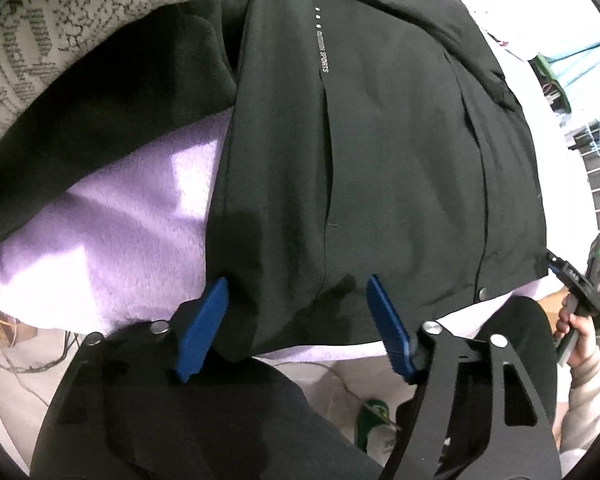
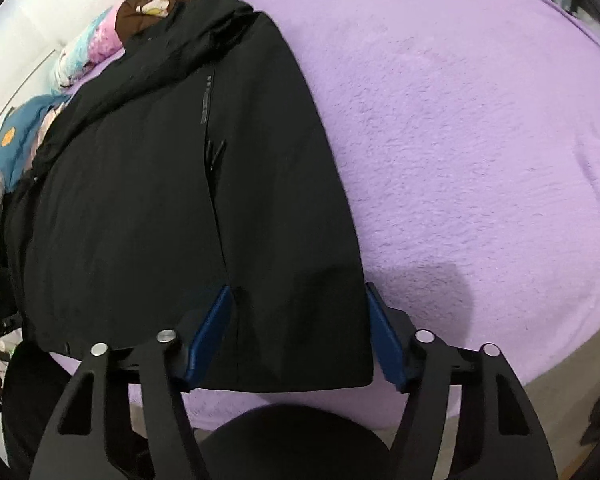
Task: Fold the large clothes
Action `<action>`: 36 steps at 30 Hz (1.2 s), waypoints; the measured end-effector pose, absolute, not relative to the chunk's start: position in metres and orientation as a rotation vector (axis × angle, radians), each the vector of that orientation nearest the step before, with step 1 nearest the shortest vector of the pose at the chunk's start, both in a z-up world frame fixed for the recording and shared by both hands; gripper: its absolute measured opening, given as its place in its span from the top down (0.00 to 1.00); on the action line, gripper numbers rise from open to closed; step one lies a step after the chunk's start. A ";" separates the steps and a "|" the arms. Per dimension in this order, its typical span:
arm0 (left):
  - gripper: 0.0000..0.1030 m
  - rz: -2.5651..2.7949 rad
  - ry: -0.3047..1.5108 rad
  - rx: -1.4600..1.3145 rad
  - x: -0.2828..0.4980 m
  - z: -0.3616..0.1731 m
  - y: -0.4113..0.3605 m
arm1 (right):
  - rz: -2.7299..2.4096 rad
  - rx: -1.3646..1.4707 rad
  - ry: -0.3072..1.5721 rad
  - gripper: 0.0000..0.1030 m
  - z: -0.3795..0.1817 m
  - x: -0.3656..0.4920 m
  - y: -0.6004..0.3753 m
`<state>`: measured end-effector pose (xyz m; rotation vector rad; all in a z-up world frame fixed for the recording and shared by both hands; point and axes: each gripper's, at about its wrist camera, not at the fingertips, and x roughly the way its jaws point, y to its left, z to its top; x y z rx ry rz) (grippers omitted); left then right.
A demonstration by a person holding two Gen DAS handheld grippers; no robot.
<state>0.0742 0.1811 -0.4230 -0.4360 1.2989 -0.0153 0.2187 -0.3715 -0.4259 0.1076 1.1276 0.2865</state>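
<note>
A black sports jacket lies flat on a lilac fleece blanket, with white lettering near its chest. It also shows in the right wrist view. My left gripper is open, its blue fingers spread over the jacket's bottom hem near the left corner. My right gripper is open, its blue fingers straddling the hem at the jacket's right bottom corner. The right gripper and the hand holding it show at the right edge of the left wrist view.
The lilac blanket spreads wide to the right of the jacket. A grey patterned cloth and floral bedding lie at the far side. The bed's front edge runs just below the hem; cables and floor lie beneath.
</note>
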 end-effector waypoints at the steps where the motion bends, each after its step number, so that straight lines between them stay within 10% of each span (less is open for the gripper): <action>1: 0.45 -0.014 1.302 -0.433 0.074 -0.423 0.181 | 0.284 0.111 1.130 0.49 -0.426 0.218 -0.372; 13: 0.88 -0.032 1.289 -0.475 0.071 -0.419 0.180 | 0.315 0.237 1.125 0.93 -0.425 0.210 -0.388; 36: 0.98 -0.094 1.109 -0.508 0.045 -0.321 0.173 | 0.466 0.263 0.910 0.96 -0.310 0.188 -0.386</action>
